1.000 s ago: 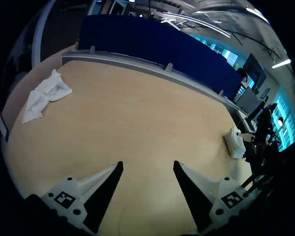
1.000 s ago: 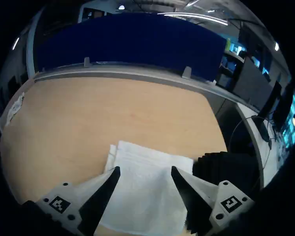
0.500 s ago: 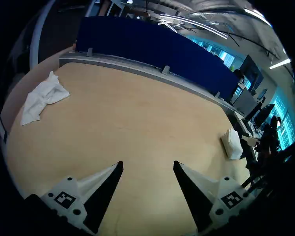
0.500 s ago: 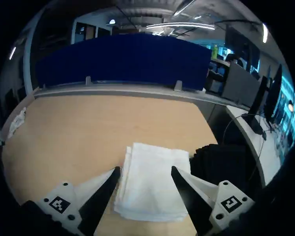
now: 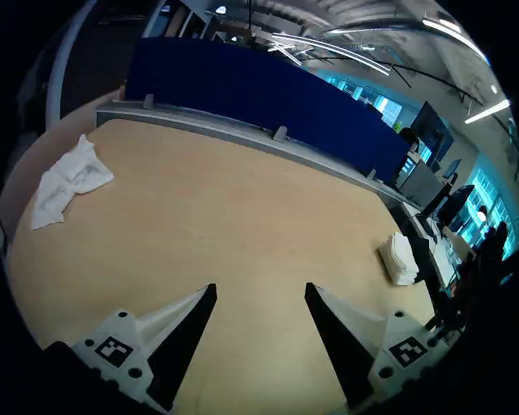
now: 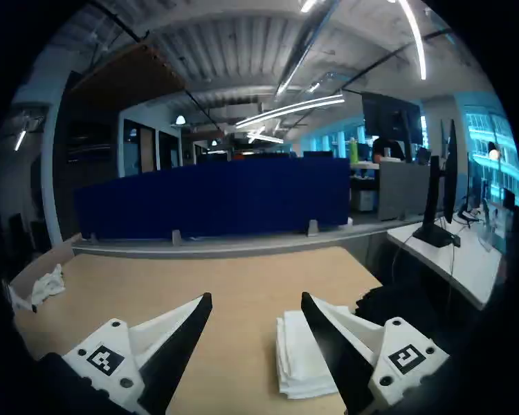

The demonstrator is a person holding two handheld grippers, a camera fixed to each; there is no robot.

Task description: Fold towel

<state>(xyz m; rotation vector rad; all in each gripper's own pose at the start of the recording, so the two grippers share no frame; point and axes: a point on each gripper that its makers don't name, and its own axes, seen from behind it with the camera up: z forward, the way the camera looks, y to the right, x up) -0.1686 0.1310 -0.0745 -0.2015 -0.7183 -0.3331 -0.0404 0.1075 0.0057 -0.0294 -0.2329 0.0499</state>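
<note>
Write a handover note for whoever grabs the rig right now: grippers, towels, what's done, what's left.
Left gripper: open, empty, above the table.
Right gripper: open, empty, with the folded stack on the table by its right finger.
Towels: the folded stack sits near the table's right edge. A crumpled towel lies at the far left corner.
Done: the stack is folded and neither gripper holds it.
Left: the crumpled towel is untouched. Probably fetch it, fold it and add it to the stack.
</note>
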